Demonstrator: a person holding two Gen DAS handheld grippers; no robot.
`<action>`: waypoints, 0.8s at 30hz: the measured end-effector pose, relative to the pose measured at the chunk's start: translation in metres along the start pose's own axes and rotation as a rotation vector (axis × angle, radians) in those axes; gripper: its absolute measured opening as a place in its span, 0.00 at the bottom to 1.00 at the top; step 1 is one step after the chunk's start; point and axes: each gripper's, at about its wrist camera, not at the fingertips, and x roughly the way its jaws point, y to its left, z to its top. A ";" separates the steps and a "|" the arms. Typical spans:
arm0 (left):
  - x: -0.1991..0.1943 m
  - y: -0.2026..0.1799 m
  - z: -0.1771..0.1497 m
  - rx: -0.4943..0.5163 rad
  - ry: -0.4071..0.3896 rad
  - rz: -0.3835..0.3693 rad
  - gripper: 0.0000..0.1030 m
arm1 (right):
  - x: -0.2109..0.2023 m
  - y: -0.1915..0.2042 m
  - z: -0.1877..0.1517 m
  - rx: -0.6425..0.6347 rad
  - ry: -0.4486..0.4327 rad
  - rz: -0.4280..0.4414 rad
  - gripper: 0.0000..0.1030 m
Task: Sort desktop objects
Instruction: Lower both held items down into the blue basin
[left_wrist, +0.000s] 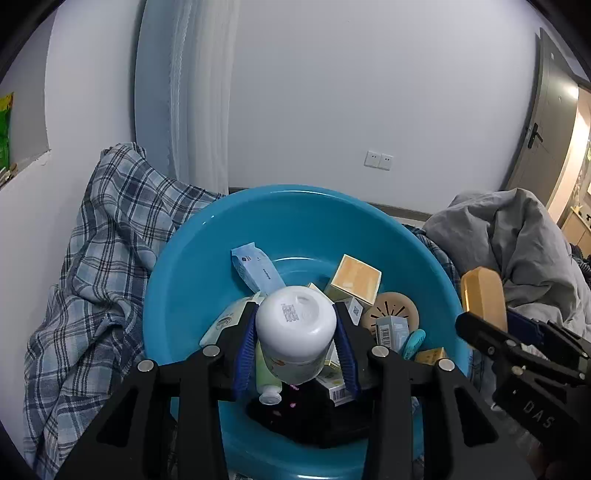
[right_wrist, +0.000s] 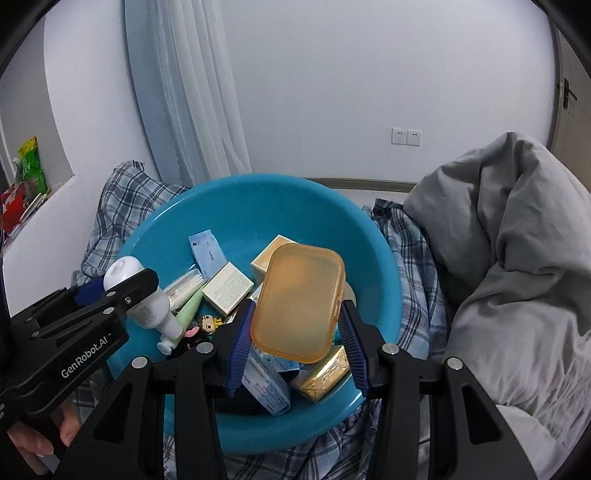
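Left gripper (left_wrist: 295, 347) clamps a white bottle (left_wrist: 297, 332), bottom end facing the camera, right above the blue basin (left_wrist: 177, 280). Right gripper (right_wrist: 297, 339) pinches an orange plastic case (right_wrist: 299, 301) by its sides, also above the basin (already crowded with small boxes, tubes and a blue packet (right_wrist: 207, 254)). The basin sits on a plaid sheet (left_wrist: 96, 266), with a grey duvet (right_wrist: 509, 266) alongside.

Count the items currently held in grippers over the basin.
2. White bottle clamped in the left gripper; orange translucent case in the right gripper. Both hang over the blue basin.
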 end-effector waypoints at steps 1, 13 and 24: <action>0.000 0.000 0.000 0.002 0.000 0.002 0.41 | -0.002 0.000 0.001 -0.004 -0.006 -0.004 0.44; 0.003 -0.004 -0.003 0.019 0.009 0.015 0.41 | -0.010 -0.011 0.007 0.024 -0.014 0.019 0.44; 0.002 -0.004 -0.003 0.009 0.000 0.005 0.41 | -0.007 -0.013 0.005 0.022 0.002 0.017 0.44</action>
